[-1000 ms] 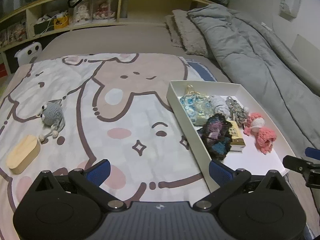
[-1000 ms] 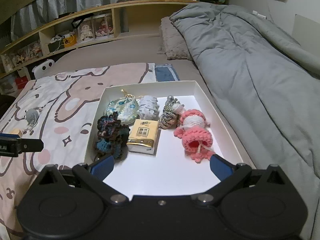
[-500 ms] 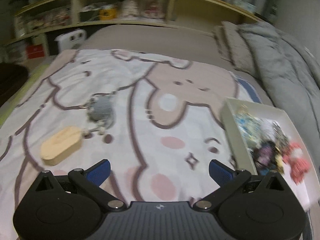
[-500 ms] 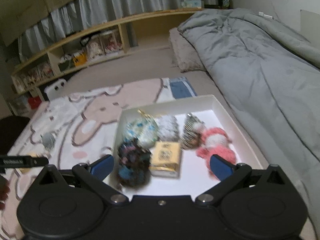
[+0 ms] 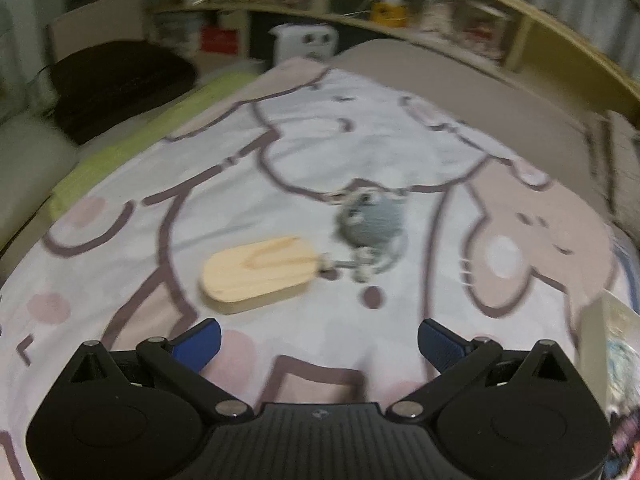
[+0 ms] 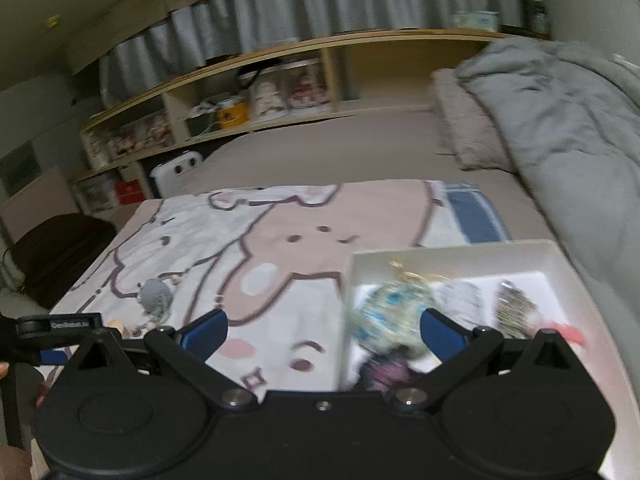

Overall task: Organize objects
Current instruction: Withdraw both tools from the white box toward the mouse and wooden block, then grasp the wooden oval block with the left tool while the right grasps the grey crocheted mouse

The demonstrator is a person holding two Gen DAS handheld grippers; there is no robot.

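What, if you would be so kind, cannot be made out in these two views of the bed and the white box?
- Left wrist view: the white box is cut off by the right edge; its contents are a blur.
- Left wrist view: motion blur smears the grey crochet toy; whether it touches the wooden block is unclear.
- Right wrist view: the right gripper body hides the box's near half.
- Right wrist view: shelf items are too blurred to identify.

The left wrist view looks low across the blanket [image 5: 360, 152] toward the shelf [image 5: 500, 20], close to the wooden block [image 5: 258, 274]. The right wrist view sits higher, facing the tray [image 6: 452, 254]. Both share the grey toy [image 5: 370, 222].
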